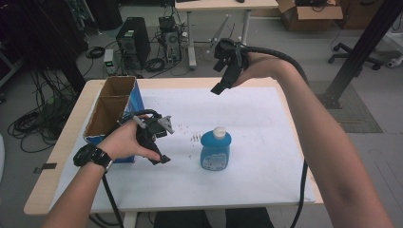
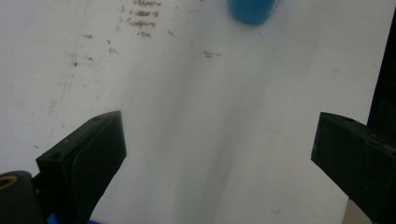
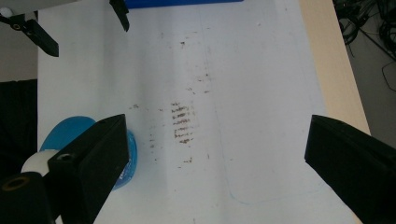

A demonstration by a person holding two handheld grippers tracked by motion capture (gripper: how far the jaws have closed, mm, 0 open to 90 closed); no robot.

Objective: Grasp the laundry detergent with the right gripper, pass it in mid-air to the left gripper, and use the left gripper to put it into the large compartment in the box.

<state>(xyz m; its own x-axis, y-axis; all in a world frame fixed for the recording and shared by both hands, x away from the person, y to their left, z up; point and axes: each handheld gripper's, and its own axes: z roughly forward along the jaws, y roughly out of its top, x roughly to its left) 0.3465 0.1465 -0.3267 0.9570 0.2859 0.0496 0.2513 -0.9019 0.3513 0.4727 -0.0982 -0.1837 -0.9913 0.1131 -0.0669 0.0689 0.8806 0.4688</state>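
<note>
Right gripper point(image 3: 215, 163) jaws wide apart, blue bottle point(image 3: 74, 140) behind one jaw, stained white mat point(image 3: 243, 84), blue box point(image 3: 182, 3)

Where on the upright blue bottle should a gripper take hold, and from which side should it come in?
Grip the blue bottle across its wide body, below the white cap. It stands upright with bare table all round it. The left gripper, jaws open, is nearest and low, so a level approach from the bottle's left looks best.

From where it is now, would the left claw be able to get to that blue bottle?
Probably yes. The left claw stands open beside the blue bottle, with bare white table cover between them and nothing in the way.
</note>
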